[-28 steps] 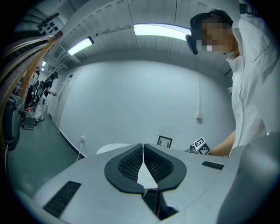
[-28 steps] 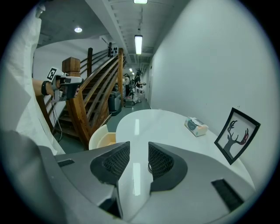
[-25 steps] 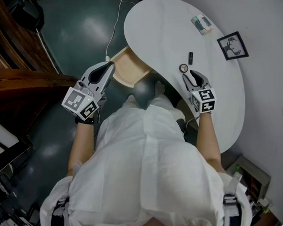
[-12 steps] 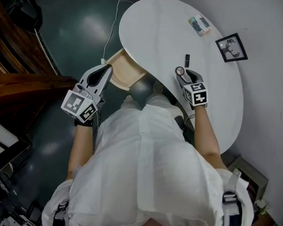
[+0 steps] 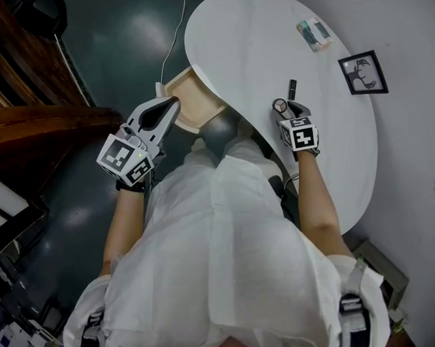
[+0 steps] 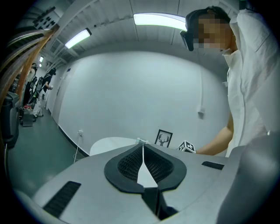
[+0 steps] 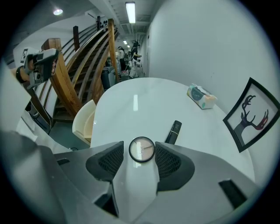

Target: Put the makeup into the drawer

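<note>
A round compact (image 7: 141, 149) lies on the white table (image 5: 238, 41) near its front edge, also visible in the head view as the compact (image 5: 280, 105). My right gripper (image 7: 140, 149) points steeply down at it. Its jaws are opening and stand either side of the compact, with the pads clear of it. A black lipstick tube (image 7: 173, 132) lies just beyond the compact. The wooden drawer (image 5: 188, 96) stands pulled out under the table's left edge. My left gripper (image 5: 169, 104) hovers just in front of the drawer, shut with nothing in it.
A small tissue pack (image 5: 314, 34) and a framed deer picture (image 5: 363, 73) sit farther back on the table by the wall. A white cable (image 5: 173, 45) runs across the dark floor. Wooden stairs (image 5: 33, 118) stand at the left.
My right gripper has dropped down onto the compact and its jaws have spread around it. My left gripper has edged slightly nearer the drawer.
</note>
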Action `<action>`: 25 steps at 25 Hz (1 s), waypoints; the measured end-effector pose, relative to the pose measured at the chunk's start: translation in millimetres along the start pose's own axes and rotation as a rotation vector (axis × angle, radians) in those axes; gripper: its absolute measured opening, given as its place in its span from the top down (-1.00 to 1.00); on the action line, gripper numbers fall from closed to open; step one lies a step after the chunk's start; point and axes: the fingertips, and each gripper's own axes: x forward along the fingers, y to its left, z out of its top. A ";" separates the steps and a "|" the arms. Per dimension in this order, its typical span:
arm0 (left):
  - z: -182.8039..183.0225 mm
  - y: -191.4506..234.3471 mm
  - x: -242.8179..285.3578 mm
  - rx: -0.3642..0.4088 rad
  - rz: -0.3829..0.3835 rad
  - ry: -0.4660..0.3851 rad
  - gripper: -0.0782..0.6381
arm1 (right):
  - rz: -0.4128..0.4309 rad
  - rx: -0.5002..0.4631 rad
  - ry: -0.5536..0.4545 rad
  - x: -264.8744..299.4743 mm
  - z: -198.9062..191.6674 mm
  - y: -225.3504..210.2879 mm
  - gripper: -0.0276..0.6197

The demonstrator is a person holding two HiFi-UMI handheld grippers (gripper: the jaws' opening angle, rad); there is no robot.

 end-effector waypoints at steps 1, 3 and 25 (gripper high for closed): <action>-0.3 -0.7 0.6 -0.002 0.000 0.001 0.73 | -0.002 0.001 0.010 2.4 -1.1 -0.5 0.28; -0.8 -1.9 0.9 -0.009 -0.001 0.001 0.73 | -0.005 0.009 0.038 7.2 -4.8 -1.2 0.27; -4.7 5.6 -4.7 -0.026 0.017 -0.015 0.73 | 0.025 -0.067 0.148 24.4 -10.8 -2.7 0.27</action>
